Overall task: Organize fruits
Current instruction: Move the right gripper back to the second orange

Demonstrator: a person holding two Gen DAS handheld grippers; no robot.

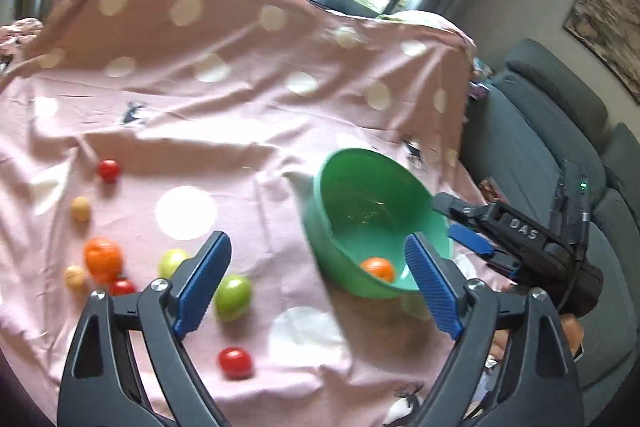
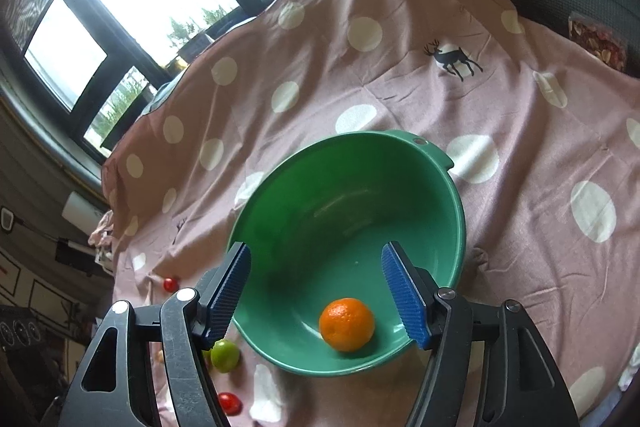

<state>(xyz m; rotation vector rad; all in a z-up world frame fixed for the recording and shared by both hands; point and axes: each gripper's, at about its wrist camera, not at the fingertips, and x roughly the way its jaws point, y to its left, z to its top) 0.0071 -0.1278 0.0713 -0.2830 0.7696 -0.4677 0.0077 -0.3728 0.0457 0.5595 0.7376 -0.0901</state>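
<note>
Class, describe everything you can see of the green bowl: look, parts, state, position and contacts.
The green bowl is round, deep and glossy, plastic by its look, with a small tab on its rim pierced by a hole. It sits on the pink spotted cloth, seemingly tilted. Inside lies one orange against the near wall. Neither hand-held gripper visibly touches it.

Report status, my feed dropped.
Both grippers, left and right, open, empty. One orange in green plastic bowl. Nothing blocking.
</note>
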